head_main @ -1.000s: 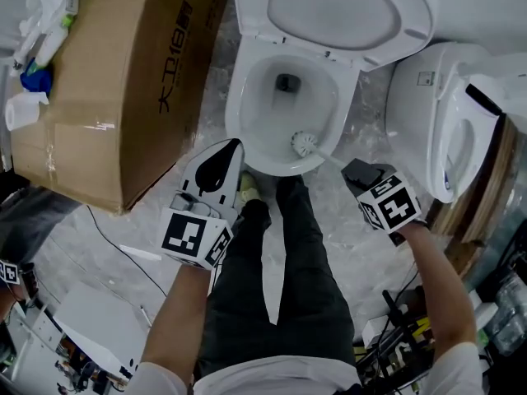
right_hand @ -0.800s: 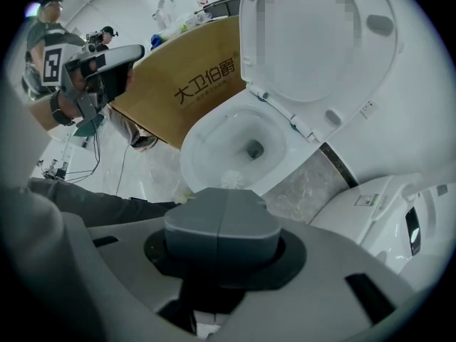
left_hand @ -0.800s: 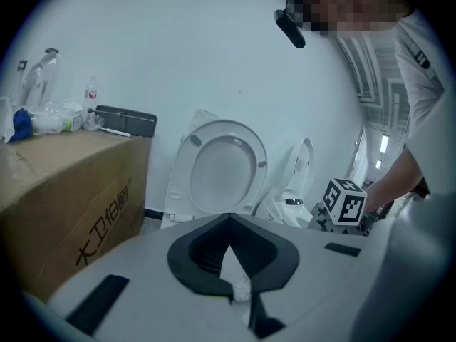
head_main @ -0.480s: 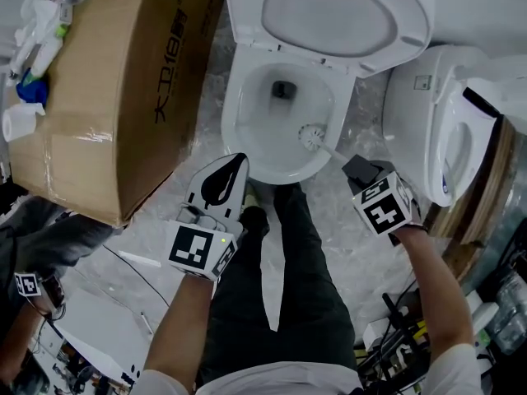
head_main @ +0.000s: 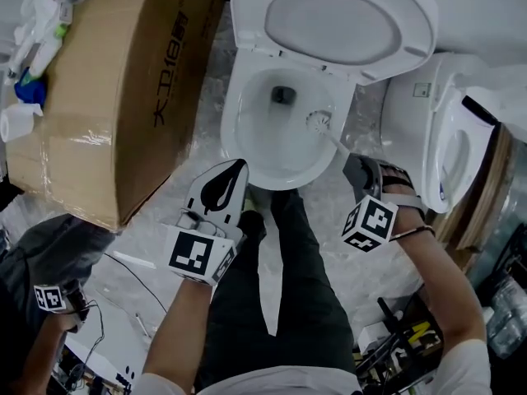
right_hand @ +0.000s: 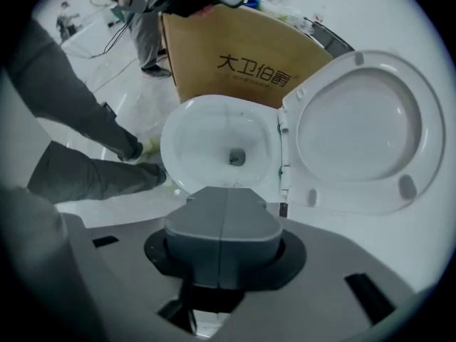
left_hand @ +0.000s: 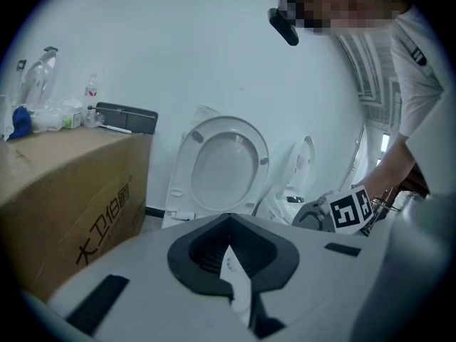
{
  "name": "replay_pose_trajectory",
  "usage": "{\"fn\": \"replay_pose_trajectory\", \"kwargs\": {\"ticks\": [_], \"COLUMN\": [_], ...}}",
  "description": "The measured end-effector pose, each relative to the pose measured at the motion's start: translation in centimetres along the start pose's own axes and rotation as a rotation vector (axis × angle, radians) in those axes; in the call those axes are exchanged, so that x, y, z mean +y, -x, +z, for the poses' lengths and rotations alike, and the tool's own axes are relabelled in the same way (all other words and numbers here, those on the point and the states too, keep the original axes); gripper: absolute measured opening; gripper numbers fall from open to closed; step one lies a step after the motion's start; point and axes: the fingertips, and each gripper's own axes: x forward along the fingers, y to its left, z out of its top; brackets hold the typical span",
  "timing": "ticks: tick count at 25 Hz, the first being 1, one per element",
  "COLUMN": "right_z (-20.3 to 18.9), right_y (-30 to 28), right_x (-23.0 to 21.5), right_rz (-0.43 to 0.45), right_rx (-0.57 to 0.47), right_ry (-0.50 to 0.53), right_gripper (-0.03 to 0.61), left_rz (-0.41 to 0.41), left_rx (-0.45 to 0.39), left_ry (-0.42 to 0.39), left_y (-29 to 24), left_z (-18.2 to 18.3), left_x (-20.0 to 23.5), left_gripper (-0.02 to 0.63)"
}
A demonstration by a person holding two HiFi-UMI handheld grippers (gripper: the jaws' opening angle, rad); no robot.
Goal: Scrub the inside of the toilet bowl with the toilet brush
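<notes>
Brush [head_main: 319, 121] head is down inside the bowl [head_main: 230, 126], on its right inner wall just beside the drain. The handle slants back to the right gripper [head_main: 359, 171], whose jaws are closed tight on it. Left gripper [head_main: 230, 175] hangs just short of the bowl's near rim, jaws together, nothing in them. Lid [head_main: 329, 23] stands up, and a box [head_main: 123, 81] sits left of the toilet.

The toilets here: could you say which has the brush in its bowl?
The toilet beside the cardboard box; the toilet brush reaches into it, not the right-hand toilet.
</notes>
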Motion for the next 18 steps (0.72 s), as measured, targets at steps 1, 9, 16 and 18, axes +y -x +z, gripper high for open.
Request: {"fn": "replay_pose_trajectory", "kwargs": {"ticks": [1,9,16,18], "right_z": [0.0,0.4,0.6,0.7], "right_y": [-0.1,-1.3,-1.5,-1.0], "right_x": [-0.3,-2.1,-3.1,-3.3], "right_rz": [-0.025,-0.157,-0.249,-0.273], "right_rx": [0.006,0.022,-0.025,-0.058], "right_ry": [0.047,0.277,0.255,0.202], "right_gripper": [0.157,0.156,0.156,0.156], "left_rz": [0.002,0.02,0.029,0.025], "left_rx": [-0.001,-0.001,0.001,0.007], "left_ry": [0.001,0.009,0.012,0.012], "left_y": [0.0,0.2,0.1,0.1], "left_z": [-0.1,-0.3,-0.7,-0.9], "left_x": [0.1,1.0,1.5,1.4], "left_gripper": [0.008,0.008,0.008,0.008]}}
